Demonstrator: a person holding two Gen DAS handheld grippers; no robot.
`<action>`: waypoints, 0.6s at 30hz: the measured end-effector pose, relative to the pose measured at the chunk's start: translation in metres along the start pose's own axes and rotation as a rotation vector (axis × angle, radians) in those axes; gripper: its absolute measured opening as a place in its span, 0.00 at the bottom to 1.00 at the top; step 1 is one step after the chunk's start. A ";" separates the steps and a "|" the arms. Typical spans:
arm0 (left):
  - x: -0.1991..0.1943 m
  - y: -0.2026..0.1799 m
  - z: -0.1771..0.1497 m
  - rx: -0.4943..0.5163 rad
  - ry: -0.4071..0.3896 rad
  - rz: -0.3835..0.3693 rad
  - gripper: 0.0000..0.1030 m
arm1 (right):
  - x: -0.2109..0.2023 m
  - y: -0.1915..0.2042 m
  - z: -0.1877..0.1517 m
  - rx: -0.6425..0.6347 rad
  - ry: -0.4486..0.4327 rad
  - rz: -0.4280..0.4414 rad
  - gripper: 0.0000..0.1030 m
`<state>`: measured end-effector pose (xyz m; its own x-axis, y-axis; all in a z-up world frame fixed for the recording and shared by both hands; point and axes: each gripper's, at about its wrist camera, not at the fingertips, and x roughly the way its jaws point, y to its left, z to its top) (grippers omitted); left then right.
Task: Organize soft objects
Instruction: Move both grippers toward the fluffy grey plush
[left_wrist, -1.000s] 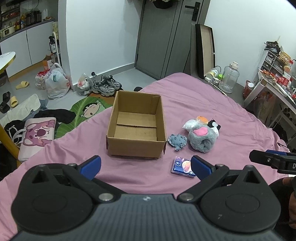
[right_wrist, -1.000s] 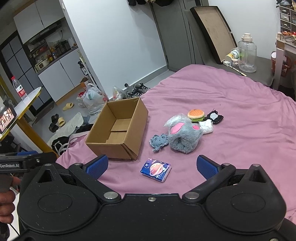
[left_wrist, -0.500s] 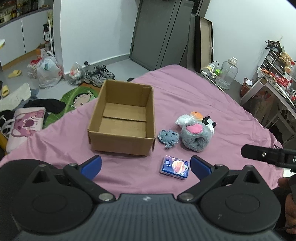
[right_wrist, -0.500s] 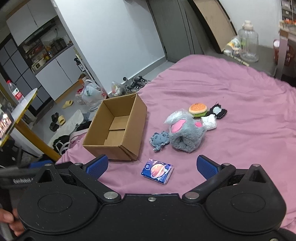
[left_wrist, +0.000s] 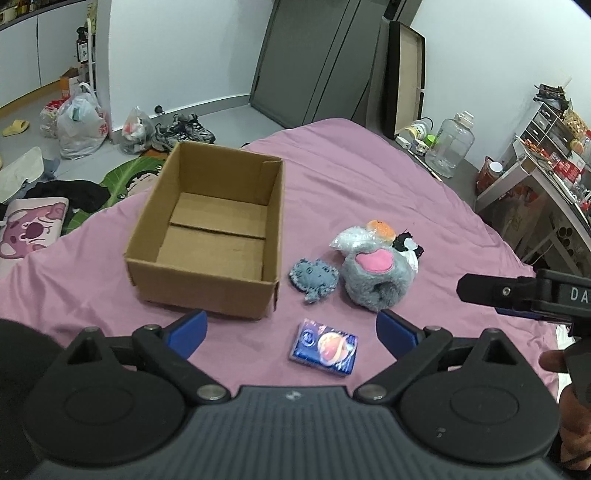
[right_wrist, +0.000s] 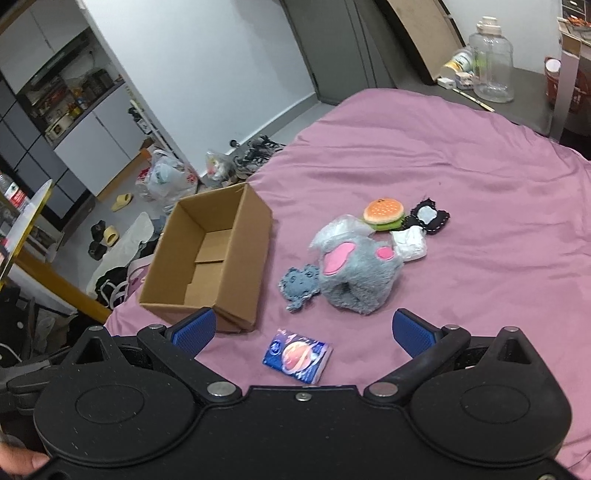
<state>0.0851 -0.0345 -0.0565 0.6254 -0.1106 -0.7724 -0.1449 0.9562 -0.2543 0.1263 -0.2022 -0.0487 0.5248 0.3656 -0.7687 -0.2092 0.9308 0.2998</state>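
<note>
An open, empty cardboard box (left_wrist: 207, 236) (right_wrist: 210, 262) sits on the pink bedspread (left_wrist: 369, 192). To its right lie a small blue-grey plush (left_wrist: 314, 277) (right_wrist: 300, 283), a big grey fluffy plush with pink patches (left_wrist: 375, 275) (right_wrist: 356, 275), a burger toy (right_wrist: 383, 214), a black-and-white plush (right_wrist: 428, 218) and a white packet (right_wrist: 412, 244). A blue tissue pack (left_wrist: 324, 347) (right_wrist: 297, 356) lies nearest me. My left gripper (left_wrist: 291, 328) and right gripper (right_wrist: 302, 328) are open and empty, both hovering just short of the tissue pack.
The bed's left edge drops to a floor cluttered with bags, shoes (left_wrist: 184, 131), clothes and a cushion (left_wrist: 31, 229). A large clear jar (left_wrist: 448, 144) and a desk (left_wrist: 546, 181) stand past the bed's right side. The right gripper's body shows in the left wrist view (left_wrist: 524, 293).
Both grippers have moved forward and lower toward the bed. The box, plush toys and tissue pack appear closer. Both grippers stay open; no object has moved.
</note>
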 end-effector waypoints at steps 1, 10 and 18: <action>0.004 -0.002 0.002 0.001 0.002 -0.001 0.92 | 0.002 -0.002 0.002 0.004 0.004 -0.007 1.00; 0.040 -0.033 0.012 0.044 0.014 -0.026 0.91 | 0.026 -0.024 0.014 0.054 0.058 -0.020 0.99; 0.074 -0.050 0.013 0.069 0.046 -0.027 0.86 | 0.044 -0.042 0.020 0.089 0.098 -0.019 0.92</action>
<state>0.1486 -0.0871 -0.0929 0.5920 -0.1479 -0.7922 -0.0742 0.9688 -0.2363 0.1740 -0.2253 -0.0837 0.4436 0.3498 -0.8251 -0.1239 0.9358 0.3301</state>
